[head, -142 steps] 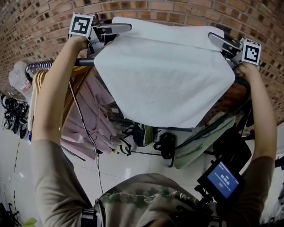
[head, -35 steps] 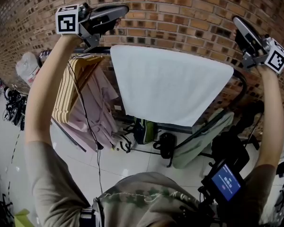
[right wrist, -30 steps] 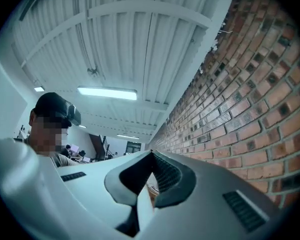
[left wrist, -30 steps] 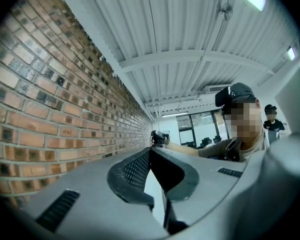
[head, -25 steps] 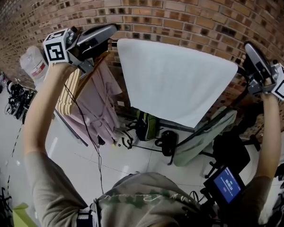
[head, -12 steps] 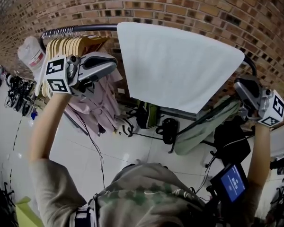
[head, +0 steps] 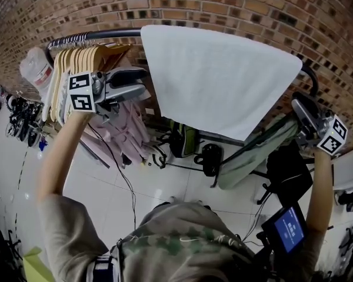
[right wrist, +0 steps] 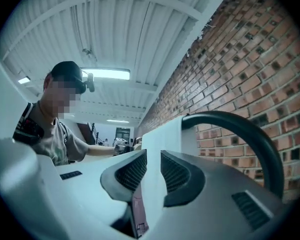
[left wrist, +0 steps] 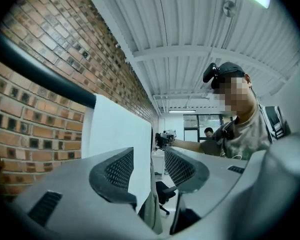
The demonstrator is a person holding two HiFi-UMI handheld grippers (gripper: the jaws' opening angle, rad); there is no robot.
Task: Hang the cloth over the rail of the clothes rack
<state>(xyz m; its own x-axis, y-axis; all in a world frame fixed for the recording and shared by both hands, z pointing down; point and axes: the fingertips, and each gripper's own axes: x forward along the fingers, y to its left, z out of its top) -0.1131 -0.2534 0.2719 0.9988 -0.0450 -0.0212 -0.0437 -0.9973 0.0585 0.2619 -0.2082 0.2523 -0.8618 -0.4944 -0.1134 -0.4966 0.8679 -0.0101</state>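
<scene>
Your cloth (head: 217, 78) hangs draped over the rail (head: 106, 35), clear of both grippers. Below the rail, your left gripper (head: 140, 82) sits against the wooden hangers (head: 76, 60). Its jaws have just been opening, now partway apart, with nothing between them. Under the rail's right bend, your right gripper (head: 298, 100) has also just been opening. Its jaws are narrowly apart and empty.

The grey plastic left gripper (head: 142, 81) and right gripper (head: 298, 103) each bore 1 white cube (head: 80, 91) with black square markers. Their fingers (left wrist: 119, 170) had dark meshed pads. The person wore a grey short-sleeved T-shirt (head: 65, 228), a dark cap (right wrist: 66, 70) and a small blue-lit screen (head: 288, 231).
</scene>
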